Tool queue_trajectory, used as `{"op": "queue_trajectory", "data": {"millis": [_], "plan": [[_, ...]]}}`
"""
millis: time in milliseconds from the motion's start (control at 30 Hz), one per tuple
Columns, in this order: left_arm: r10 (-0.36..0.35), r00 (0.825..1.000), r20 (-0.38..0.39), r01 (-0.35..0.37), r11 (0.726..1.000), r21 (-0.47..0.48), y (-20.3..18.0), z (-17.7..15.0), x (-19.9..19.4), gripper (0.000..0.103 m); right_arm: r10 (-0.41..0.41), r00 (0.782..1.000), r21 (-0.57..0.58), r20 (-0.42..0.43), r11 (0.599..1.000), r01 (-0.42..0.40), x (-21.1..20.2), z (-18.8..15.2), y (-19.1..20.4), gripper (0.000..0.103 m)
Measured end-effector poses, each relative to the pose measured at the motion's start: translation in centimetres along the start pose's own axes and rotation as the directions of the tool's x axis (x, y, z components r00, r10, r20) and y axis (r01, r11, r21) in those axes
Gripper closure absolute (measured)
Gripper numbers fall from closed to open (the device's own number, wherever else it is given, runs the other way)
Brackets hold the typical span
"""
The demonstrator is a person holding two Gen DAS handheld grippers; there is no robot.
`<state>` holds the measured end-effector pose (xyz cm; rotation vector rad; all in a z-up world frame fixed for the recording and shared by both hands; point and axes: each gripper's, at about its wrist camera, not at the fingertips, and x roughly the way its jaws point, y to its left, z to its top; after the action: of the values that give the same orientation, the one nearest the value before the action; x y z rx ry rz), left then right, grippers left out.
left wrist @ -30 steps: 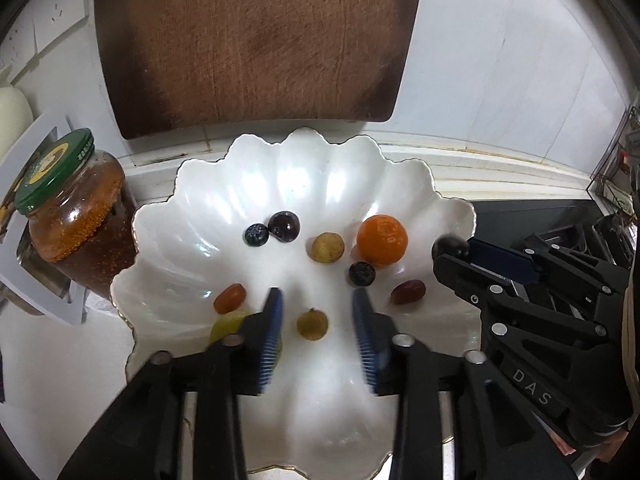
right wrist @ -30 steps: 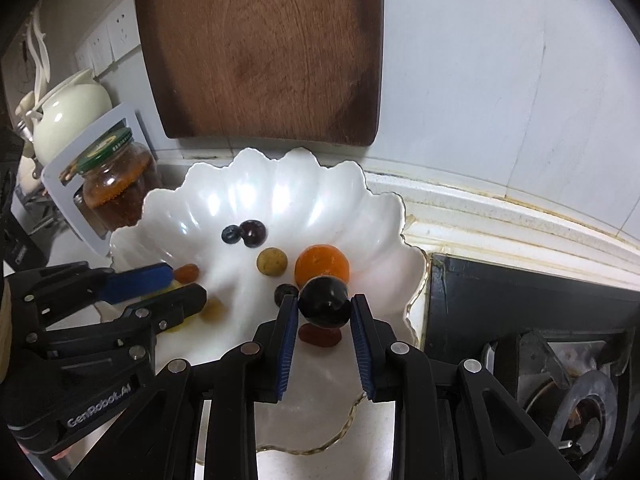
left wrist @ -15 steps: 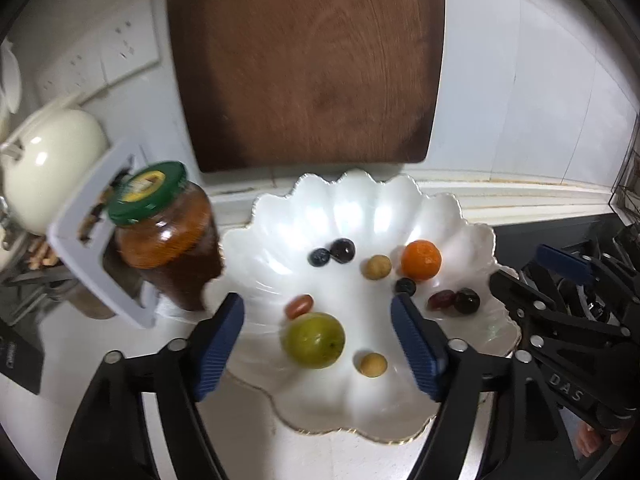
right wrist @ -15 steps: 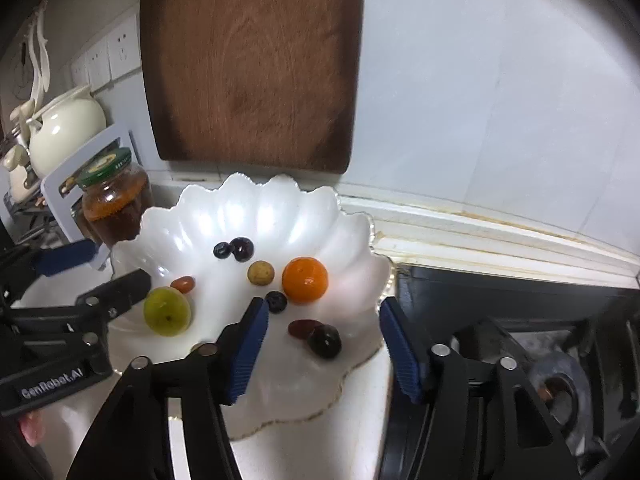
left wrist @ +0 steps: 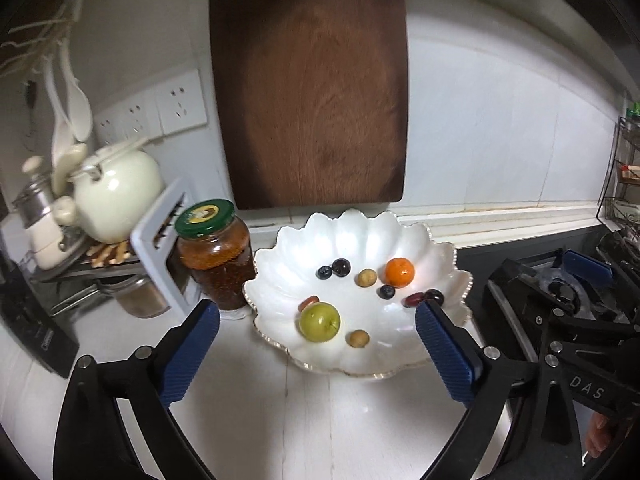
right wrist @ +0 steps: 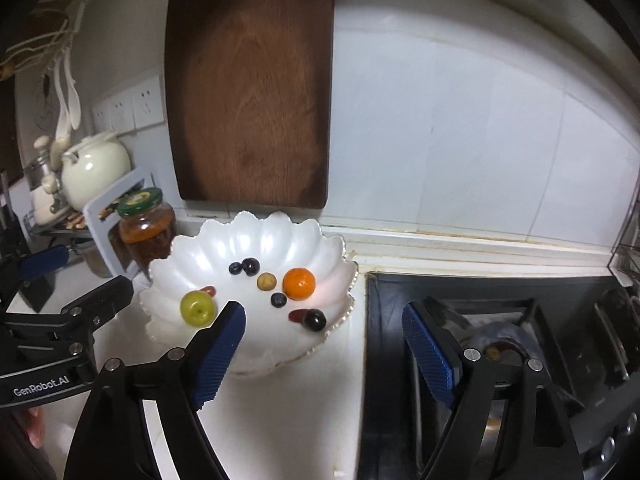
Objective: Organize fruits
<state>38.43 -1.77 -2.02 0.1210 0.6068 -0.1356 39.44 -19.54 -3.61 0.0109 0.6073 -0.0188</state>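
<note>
Fruits (left wrist: 320,322) sit in the scalloped bowl (left wrist: 400,236) (both grippers (left wrist: 318,344) (right wrist: 324,344) empty, jaws just spread wide).

The right gripper (right wrist: 323,342) is seen with jaws just opened wide, nothing between them. Beyond it, a scalloped white dish (right wrist: 256,236) holds an orange (right wrist: 299,283), a green fruit (right wrist: 196,308) and a dark plum (right wrist: 314,319) near its right rim.
</note>
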Motion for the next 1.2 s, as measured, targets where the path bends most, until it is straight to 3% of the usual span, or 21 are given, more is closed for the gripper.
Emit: {"op": "queue_trajectory", "data": {"millis": [500,867,1200], "plan": [[0.024,0.991,0.134,-0.02,0.999,-0.035,-2.0,-5.1,-12.8,0.0,-0.034,0.993,-0.012,0.115,0.999,0.035,-12.4,-5.2,-0.7,0.017],[-0.002,0.986,0.168,0.005,1.0,-0.02,-3.4,-9.3,-20.0,0.0,-0.045,0.981,-0.03,0.188,0.998,0.051,-20.2,-9.0,-0.7,0.017],[-0.012,0.986,0.167,0.015,1.0,-0.016,-3.7,-12.8,-24.0,0.0,-0.054,0.98,-0.012,0.191,0.998,0.057,-25.0,-12.5,-0.4,0.017]]}}
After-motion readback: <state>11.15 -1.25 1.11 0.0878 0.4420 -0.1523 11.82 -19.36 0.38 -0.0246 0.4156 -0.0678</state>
